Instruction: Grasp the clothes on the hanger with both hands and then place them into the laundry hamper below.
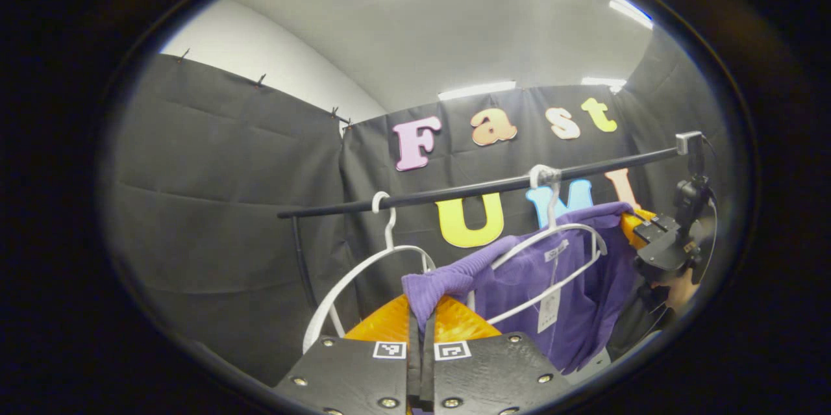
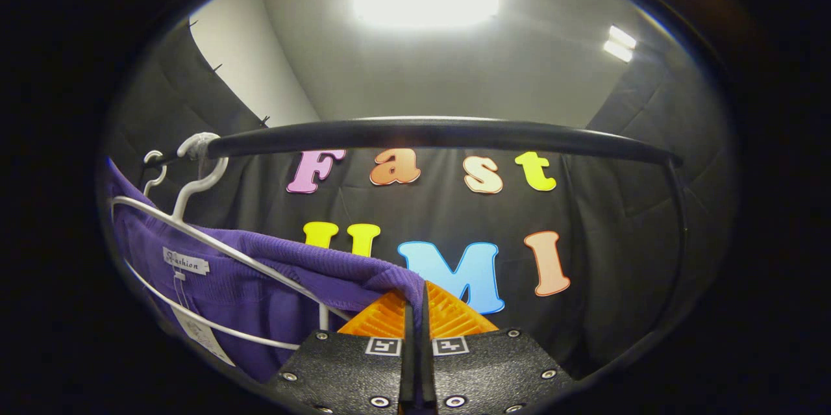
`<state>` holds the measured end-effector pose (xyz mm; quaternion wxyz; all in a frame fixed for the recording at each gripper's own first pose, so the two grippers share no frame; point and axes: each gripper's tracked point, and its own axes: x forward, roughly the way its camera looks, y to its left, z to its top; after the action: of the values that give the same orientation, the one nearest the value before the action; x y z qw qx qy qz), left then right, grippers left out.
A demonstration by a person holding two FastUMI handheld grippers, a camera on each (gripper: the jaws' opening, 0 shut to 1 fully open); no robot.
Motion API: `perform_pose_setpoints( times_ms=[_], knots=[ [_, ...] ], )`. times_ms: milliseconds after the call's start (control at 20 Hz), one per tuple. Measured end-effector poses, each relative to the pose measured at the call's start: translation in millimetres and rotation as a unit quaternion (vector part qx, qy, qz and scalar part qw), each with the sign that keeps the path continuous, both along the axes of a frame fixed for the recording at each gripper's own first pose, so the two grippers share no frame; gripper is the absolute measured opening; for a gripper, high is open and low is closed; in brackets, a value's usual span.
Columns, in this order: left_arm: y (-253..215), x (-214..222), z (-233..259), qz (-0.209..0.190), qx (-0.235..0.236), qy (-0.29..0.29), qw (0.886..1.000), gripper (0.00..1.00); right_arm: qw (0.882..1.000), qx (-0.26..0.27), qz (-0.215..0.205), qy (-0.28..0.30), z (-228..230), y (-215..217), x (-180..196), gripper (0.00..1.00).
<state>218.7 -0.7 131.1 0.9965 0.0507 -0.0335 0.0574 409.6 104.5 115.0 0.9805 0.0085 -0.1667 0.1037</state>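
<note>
My left gripper (image 1: 422, 324) and right gripper (image 2: 415, 311) are each clamped on a shoulder of the purple top (image 1: 552, 285). It hangs stretched between them on the white hanger (image 1: 552, 239) under the rail (image 1: 454, 191). Next move, I judge: lift clear, then down.

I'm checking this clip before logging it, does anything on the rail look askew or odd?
Yes. The purple garment has half slipped off its white hanger, stretched sideways between the left claw and right claw, each pinching a shoulder. A second white hanger hangs bare on the black rail.

Black rail (image 1: 480, 189) carries two white hangers (image 1: 552, 233).
</note>
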Motion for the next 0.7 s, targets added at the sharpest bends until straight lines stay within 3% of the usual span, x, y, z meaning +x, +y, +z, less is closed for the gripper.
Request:
perform_pose_setpoints(
  times_ms=[100, 150, 200, 250, 300, 700],
  knots=[
    [13.4, 2.1, 5.4, 0.008, 0.016, -0.002, 1.0, 0.01, 1.0, -0.008, -0.002, 0.004, -5.8, 1.4, 3.0, 0.03],
    [19.6, 2.5, 8.6, 0.011, 0.023, -0.003, 1.0, 0.05, 1.0, -0.012, -0.003, 0.005, -9.1, 2.2, 4.6, 0.03],
    [24.8, 5.6, 11.1, 0.014, 0.027, -0.005, 1.0, 0.01, 1.0, -0.014, -0.003, 0.007, -11.9, 3.0, 6.0, 0.02],
    [28.6, 9.0, 13.6, 0.015, 0.03, -0.005, 0.999, 0.05, 1.0, -0.015, -0.003, 0.008, -14.1, 3.7, 8.4, 0.03],
    [32.4, 13.7, 13.8, 0.016, 0.03, -0.003, 0.999, 0.01, 1.0, -0.017, -0.004, 0.01, -16.4, 3.9, 11.4, 0.03],
    [58.8, 51.7, 9.9, -0.001, 0.044, 0.01, 0.999, 0.01, 0.999, -0.048, -0.017, 0.013, -30.2, 6.7, 11.8, 0.03]
  ],
)
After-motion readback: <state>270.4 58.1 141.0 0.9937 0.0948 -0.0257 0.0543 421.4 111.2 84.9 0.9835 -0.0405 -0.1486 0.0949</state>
